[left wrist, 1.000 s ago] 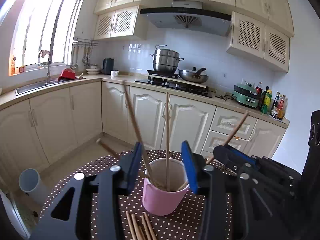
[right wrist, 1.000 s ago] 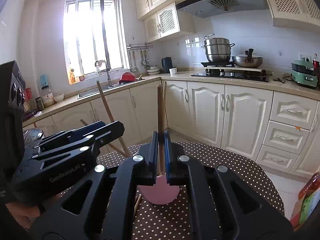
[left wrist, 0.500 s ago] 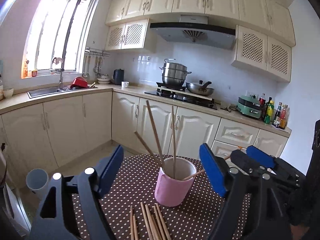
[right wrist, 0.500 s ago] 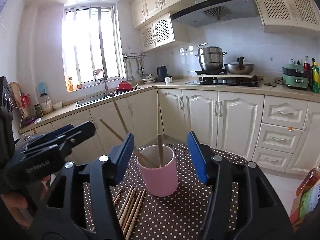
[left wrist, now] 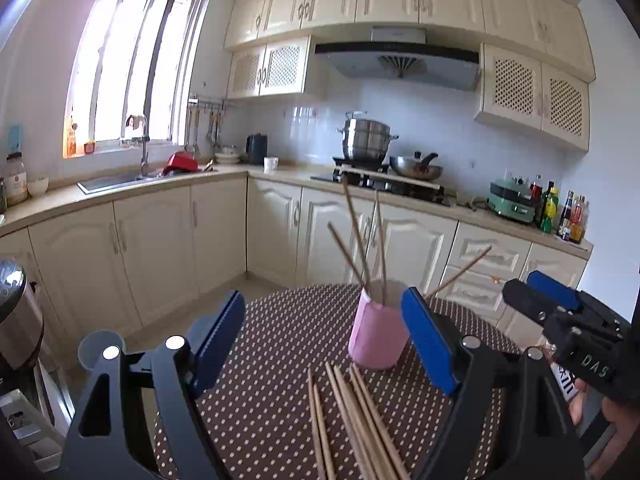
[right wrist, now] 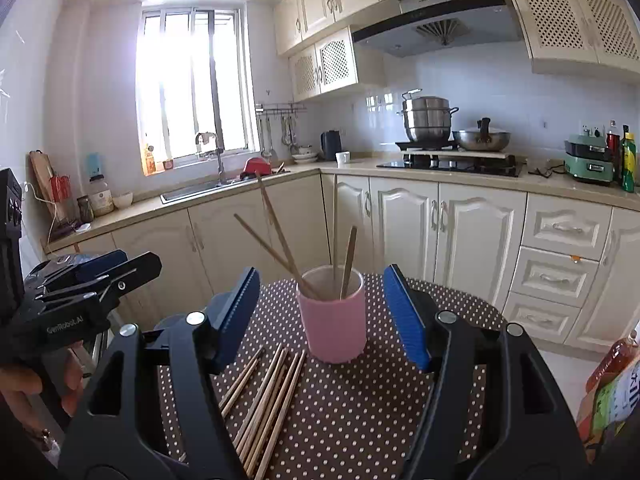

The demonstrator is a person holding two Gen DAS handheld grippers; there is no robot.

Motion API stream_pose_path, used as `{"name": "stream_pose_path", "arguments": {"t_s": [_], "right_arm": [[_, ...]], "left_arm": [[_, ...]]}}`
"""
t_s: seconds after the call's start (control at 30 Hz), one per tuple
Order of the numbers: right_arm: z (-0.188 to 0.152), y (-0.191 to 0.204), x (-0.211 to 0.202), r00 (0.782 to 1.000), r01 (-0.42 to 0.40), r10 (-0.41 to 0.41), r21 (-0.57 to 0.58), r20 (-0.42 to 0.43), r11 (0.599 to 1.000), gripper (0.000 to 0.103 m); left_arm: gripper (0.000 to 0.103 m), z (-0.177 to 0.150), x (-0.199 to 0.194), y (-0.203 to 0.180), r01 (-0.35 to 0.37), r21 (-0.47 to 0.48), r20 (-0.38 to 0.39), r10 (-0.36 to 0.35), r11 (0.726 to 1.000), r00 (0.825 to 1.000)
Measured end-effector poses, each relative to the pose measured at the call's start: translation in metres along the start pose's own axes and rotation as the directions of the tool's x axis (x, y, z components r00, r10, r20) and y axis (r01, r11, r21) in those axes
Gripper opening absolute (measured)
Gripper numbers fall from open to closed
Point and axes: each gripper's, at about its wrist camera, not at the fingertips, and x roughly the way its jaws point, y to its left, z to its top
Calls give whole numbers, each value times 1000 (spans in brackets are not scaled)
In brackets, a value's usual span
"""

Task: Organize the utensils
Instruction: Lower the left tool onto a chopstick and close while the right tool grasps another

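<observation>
While four chopsticks lean in the pink cup at the bench's far middle, more sticks lie loose just near of it. Both jaw pairs are opening, empty: left hand-held gripper, right hand-held gripper. Best pinch one loose stick mid-length. Only the right view looks into the cup.

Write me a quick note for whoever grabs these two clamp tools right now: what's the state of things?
Left hand-held gripper: jaws opening, nothing between them.
Right hand-held gripper: jaws opening, nothing gripped; the pink cup stands beyond its tips.
Done: four chopsticks stand in the cup on the dotted table.
Left: a bundle of loose chopsticks lies on the cloth in front of the cup, waiting to go in.
</observation>
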Motion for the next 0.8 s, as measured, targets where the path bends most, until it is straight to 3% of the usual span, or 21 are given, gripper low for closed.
{"name": "stream_pose_path", "arguments": {"t_s": [0.1, 0.23, 0.37, 0.4, 0.53, 0.7, 0.8], "right_arm": [[-7, -1, 0, 1000, -3, 3, 7, -23, 1000, 65], [-19, -4, 6, 997, -10, 11, 18, -79, 1000, 65], [-35, -6, 17, 988, -18, 22, 27, -150, 999, 66], [-39, -6, 20, 986, -19, 24, 29, -165, 999, 67], [-58, -6, 31, 971, -26, 34, 39, -235, 999, 68], [-77, -6, 42, 954, -28, 39, 42, -298, 999, 68], [-85, -7, 45, 949, -28, 43, 52, -314, 998, 69]], "left_arm": [[79, -9, 5, 11, -2, -18, -49, 1, 1000, 999], [79, -25, 27, 26, -2, -48, -173, -6, 999, 985], [79, -48, 57, 38, -65, -51, -324, 45, 997, 945], [79, -56, 69, 41, -94, -37, -386, 72, 995, 920], [79, -84, 96, 42, -92, 5, -509, 82, 996, 857], [79, -107, 112, 43, -103, 49, -560, 113, 993, 821], [79, -113, 119, 37, -103, 63, -570, 120, 993, 813]]}}
